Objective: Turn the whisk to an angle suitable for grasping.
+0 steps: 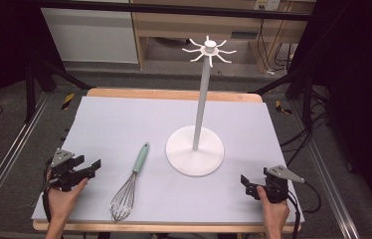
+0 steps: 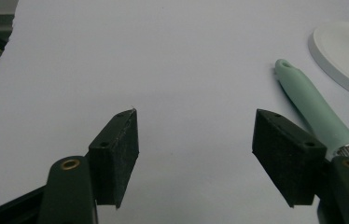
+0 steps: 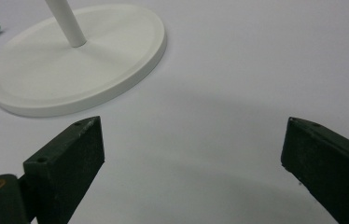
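Whisk (image 1: 130, 184), mint handle, wire head: lies flat just left of the white stand (image 1: 195, 150), handle tip toward its base, apart from it. My left gripper (image 1: 88, 168) rests left of the whisk, jaws wide, empty; my right gripper (image 1: 246, 181), right of the stand, likewise. I judge a mid-handle grip, crosswise, best.
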A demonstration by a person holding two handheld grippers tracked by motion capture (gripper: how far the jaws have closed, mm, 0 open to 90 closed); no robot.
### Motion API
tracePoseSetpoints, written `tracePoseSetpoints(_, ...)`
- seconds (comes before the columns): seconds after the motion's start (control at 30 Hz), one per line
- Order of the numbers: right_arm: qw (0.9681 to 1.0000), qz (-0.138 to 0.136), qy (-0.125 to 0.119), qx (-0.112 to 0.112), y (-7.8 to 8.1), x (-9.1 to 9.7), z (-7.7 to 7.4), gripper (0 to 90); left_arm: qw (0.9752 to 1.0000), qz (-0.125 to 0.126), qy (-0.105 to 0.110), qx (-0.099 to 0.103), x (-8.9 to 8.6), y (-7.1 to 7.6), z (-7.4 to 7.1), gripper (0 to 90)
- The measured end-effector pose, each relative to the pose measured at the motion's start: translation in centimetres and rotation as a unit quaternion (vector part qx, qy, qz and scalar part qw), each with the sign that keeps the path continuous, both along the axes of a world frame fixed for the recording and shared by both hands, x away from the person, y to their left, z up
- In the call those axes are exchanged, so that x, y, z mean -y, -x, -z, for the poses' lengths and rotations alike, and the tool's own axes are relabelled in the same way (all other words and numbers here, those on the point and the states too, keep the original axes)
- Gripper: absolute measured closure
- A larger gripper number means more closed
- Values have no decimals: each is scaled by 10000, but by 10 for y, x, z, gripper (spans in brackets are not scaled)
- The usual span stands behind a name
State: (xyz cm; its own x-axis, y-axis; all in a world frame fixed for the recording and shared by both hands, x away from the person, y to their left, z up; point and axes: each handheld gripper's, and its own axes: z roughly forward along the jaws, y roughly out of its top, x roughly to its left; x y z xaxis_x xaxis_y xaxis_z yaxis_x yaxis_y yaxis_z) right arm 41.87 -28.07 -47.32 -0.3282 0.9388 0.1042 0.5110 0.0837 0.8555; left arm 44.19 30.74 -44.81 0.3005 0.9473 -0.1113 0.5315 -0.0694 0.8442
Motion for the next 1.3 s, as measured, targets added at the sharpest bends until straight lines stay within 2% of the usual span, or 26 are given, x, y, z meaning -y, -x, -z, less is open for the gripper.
tracePoseSetpoints(0.1, 10000, -80, 41, -36, 1, -3, 0, 57, 9999, 76, -34, 91, 5, 3, -7, 317)
tracePoseSetpoints(0.4, 9999, -95, 56, -8, 2, -9, -2, 57, 9995, 316, -19, 74, 16, 8, -15, 339)
tracePoseSetpoints(0.73, 9995, -17, 280, 117, 1, -19, -3, 41, 9978, 653, -108, 63, 37, 13, -25, 343)
tracePoseSetpoints(0.9, 9995, -58, 286, 83, 1, -21, -2, 40, 9967, 795, -97, 92, 43, 14, -28, 343)
tracePoseSetpoints(1.3, 9995, -67, 285, 149, 0, -24, -1, 42, 9940, 1065, -217, 126, 61, 14, -36, 343)
